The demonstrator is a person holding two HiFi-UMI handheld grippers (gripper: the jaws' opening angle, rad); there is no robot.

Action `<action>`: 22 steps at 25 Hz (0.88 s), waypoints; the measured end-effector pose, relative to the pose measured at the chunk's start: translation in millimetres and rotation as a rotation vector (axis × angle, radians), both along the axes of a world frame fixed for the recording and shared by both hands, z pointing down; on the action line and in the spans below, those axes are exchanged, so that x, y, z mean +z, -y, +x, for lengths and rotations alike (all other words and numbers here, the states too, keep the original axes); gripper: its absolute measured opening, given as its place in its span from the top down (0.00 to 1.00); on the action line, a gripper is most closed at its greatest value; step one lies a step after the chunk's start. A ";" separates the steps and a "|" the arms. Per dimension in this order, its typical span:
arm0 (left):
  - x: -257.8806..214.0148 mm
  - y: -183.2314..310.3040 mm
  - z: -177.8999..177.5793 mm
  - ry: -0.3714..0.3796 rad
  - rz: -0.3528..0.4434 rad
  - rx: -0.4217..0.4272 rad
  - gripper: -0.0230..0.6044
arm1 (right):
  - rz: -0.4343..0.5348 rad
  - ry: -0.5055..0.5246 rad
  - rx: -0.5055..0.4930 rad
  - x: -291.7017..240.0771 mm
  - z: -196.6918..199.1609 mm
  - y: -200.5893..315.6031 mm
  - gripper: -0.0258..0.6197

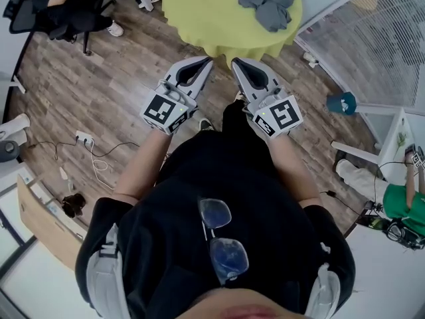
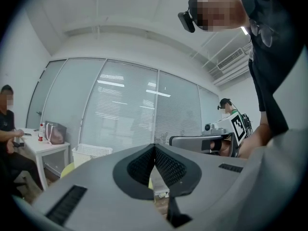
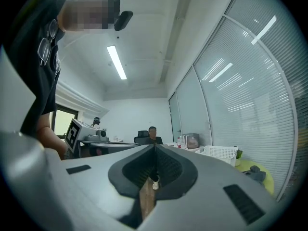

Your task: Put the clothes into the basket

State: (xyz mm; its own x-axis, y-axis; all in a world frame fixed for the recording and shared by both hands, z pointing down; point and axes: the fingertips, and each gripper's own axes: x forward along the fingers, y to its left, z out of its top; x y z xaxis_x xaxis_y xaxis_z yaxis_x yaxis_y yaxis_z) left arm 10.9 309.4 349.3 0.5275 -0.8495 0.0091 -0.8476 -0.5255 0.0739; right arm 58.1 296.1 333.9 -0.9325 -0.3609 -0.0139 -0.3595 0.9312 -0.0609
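1. Left gripper (image 1: 206,61): jaws clenched together, nothing between them; held in the air above the wooden floor (image 1: 99,92).
2. Right gripper (image 1: 236,62): jaws likewise pressed together, empty; just beside the left gripper.
3. Clothes (image 1: 267,4): grey heap lying on the round yellow-green table (image 1: 206,18), ahead of both grippers and apart from them.
4. Basket (image 3: 220,152): white, latticed, near the table.
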 end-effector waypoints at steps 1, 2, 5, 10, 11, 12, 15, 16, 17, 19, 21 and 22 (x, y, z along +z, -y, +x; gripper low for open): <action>1.4 3.6 -1.7 -0.002 -0.004 -0.004 0.95 | -0.005 -0.002 0.000 1.6 -1.6 4.1 0.92; 2.2 6.8 -2.9 -0.001 -0.007 -0.006 0.95 | -0.012 -0.003 0.001 2.8 -2.9 8.1 0.92; 0.3 20.0 -6.3 0.002 -0.004 -0.011 0.95 | -0.018 0.005 0.000 0.8 -6.3 21.6 0.92; -8.4 61.0 -12.2 0.025 0.019 -0.019 0.95 | 0.014 -0.004 -0.010 -3.4 -11.8 58.5 0.92; -10.4 70.0 -13.7 0.031 0.024 -0.024 0.95 | 0.018 -0.002 -0.012 -4.7 -12.9 66.9 0.92; -11.7 79.2 -14.8 0.034 0.028 -0.028 0.95 | 0.022 -0.001 -0.013 -5.8 -13.6 75.4 0.92; -10.0 105.2 -15.1 0.034 0.024 -0.033 0.95 | 0.033 -0.008 -0.019 -5.8 -13.3 101.4 0.92; -8.2 114.3 -15.1 0.037 0.021 -0.035 0.95 | 0.035 -0.009 -0.021 -5.5 -13.4 110.9 0.92; -5.9 123.5 -15.4 0.040 0.016 -0.038 0.95 | 0.035 -0.008 -0.023 -4.8 -13.6 120.8 0.92; -2.2 142.3 -15.7 0.041 0.007 -0.042 0.95 | 0.031 -0.005 -0.027 -2.7 -14.0 141.5 0.92; -0.8 159.8 -15.6 0.037 0.002 -0.044 0.95 | 0.026 -0.005 -0.032 -0.3 -14.5 161.0 0.92; -0.7 168.3 -15.6 0.038 0.001 -0.044 0.95 | 0.025 -0.007 -0.036 0.8 -14.8 169.9 0.92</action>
State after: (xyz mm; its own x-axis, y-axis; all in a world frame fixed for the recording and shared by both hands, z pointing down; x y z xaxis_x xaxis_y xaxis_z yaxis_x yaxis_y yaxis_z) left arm -4.7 141.1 348.6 0.4888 -0.8720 0.0274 -0.8721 -0.4876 0.0403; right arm 43.3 126.2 334.7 -0.9449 -0.3268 -0.0165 -0.3261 0.9447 -0.0349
